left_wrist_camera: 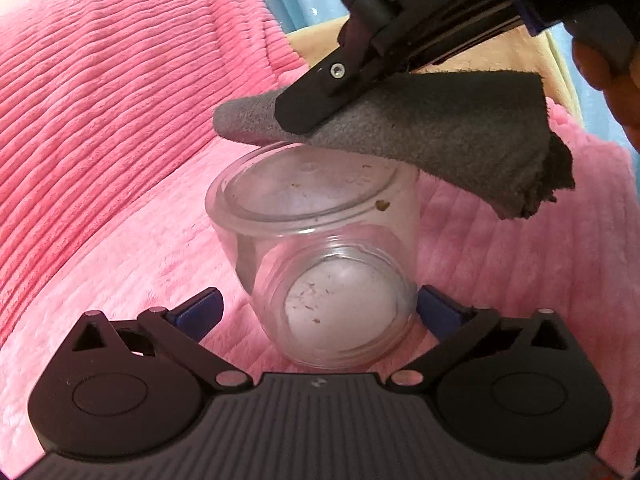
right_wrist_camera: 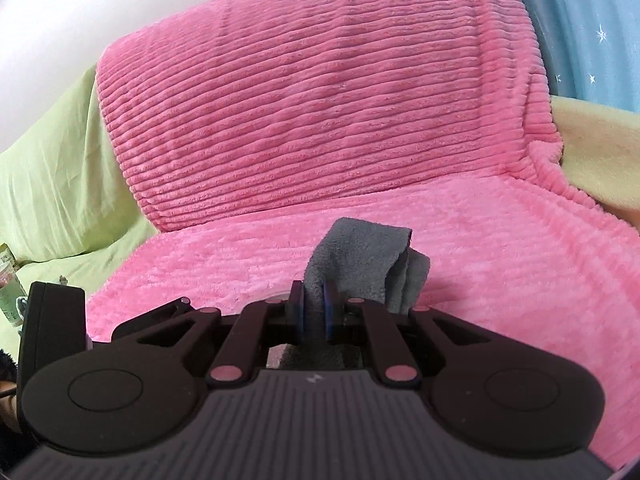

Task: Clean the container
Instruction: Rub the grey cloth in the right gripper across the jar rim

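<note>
Crumbs are clinging to the inside wall of the clear container (left_wrist_camera: 320, 256), near its rim and on its base. The container is sitting between the fingers of the left hand-held gripper (left_wrist_camera: 320, 312), tilted so its mouth is facing away from that gripper; whether the blue pads (left_wrist_camera: 200, 310) are actually pressing the wall I cannot tell, since the left pad seems to be standing a little clear. Ahead of it and above the rim, the right hand-held gripper (left_wrist_camera: 304, 116) is pinching a folded grey cloth (left_wrist_camera: 420, 128) tight — the cloth's lower edge is touching or just grazing the rim. Below lies a pink ribbed blanket (right_wrist_camera: 320, 100), soft and yielding. My worry: a push from the cloth could be tipping the loosely held container out sideways, or the bulky fold could be jamming at the mouth — leaving the base crumbs unreached.
</note>
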